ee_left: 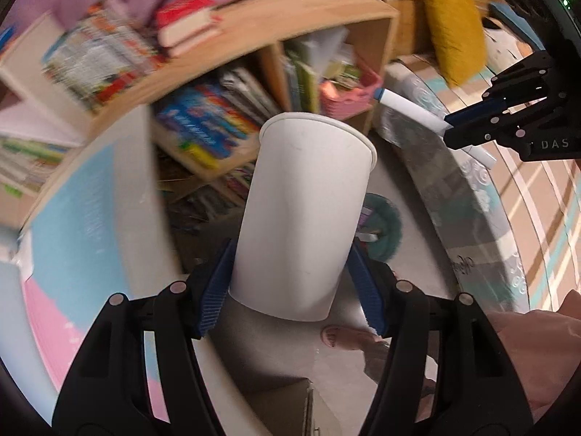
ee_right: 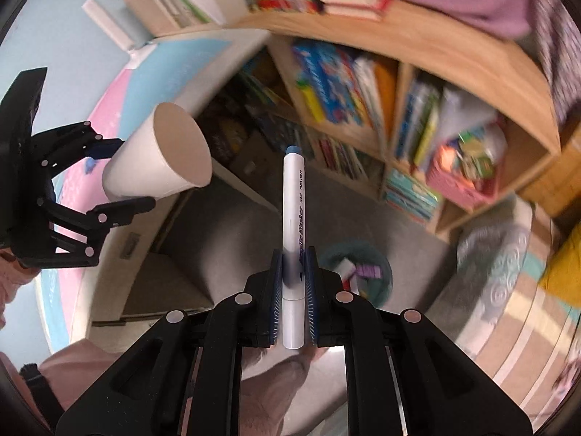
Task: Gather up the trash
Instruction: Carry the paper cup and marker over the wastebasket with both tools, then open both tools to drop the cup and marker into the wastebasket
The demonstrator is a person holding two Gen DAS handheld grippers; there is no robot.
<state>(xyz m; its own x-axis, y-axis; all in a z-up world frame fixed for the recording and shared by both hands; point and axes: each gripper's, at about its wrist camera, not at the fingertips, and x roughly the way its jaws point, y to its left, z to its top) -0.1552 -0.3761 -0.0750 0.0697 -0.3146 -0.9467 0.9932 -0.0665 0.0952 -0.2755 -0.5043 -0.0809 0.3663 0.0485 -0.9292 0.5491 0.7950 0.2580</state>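
Gripping a paper cup (ee_left: 305,214) near its base, the left claw (ee_left: 290,290) points its mouth away; the right claw (ee_right: 293,283) clamps a marker (ee_right: 293,225) lengthwise, cap outward.

A matt white paper cup (ee_left: 301,218) sits between ribbed blue rubber-like pads (ee_left: 214,290) of the black plastic left gripper (ee_left: 290,287); beyond it, a light wood-grain bookshelf (ee_left: 254,32). The right gripper (ee_right: 293,276) clamps a smooth, glossy plastic marker (ee_right: 293,225).
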